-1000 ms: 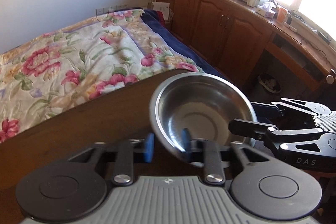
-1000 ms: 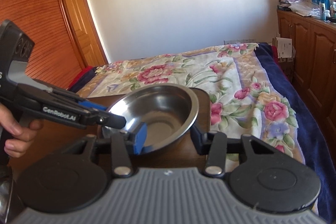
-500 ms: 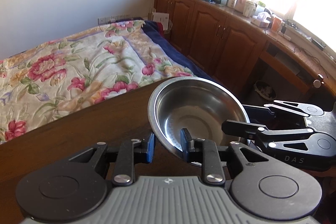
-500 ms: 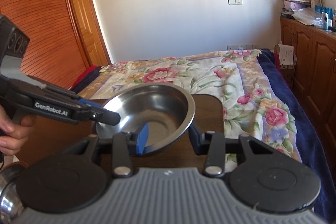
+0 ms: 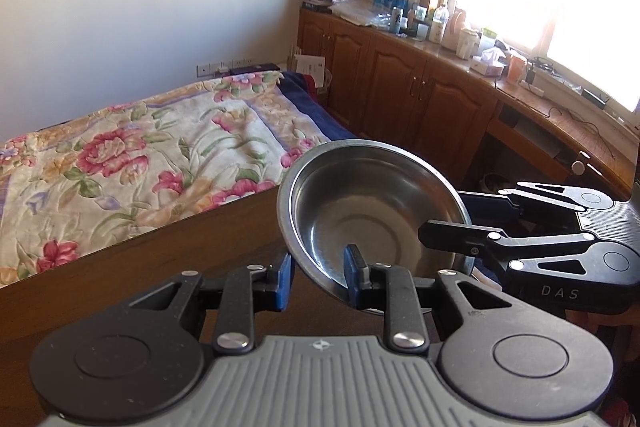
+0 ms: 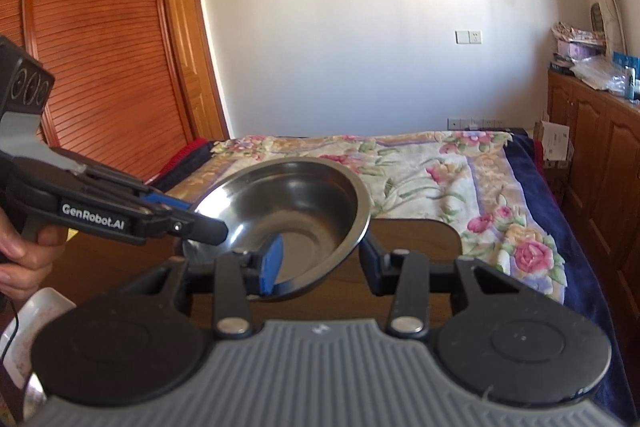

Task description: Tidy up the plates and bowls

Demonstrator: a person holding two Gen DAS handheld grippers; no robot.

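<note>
From my left wrist camera, my left gripper straddles the near rim of the steel bowl: one blue pad sits outside the wall, the other inside, and a gap shows at the outer pad, so I can't tell if the fingers are truly clenched on it. The bowl hangs tilted above the dark wooden worktop, with the bed beyond. To its right, my right gripper brackets the opposite rim. In its own view, the right gripper has its fingers spread and released, the bowl lying between them. I judge the left side nearer to carrying it; a white dish waits at lower left.
</note>
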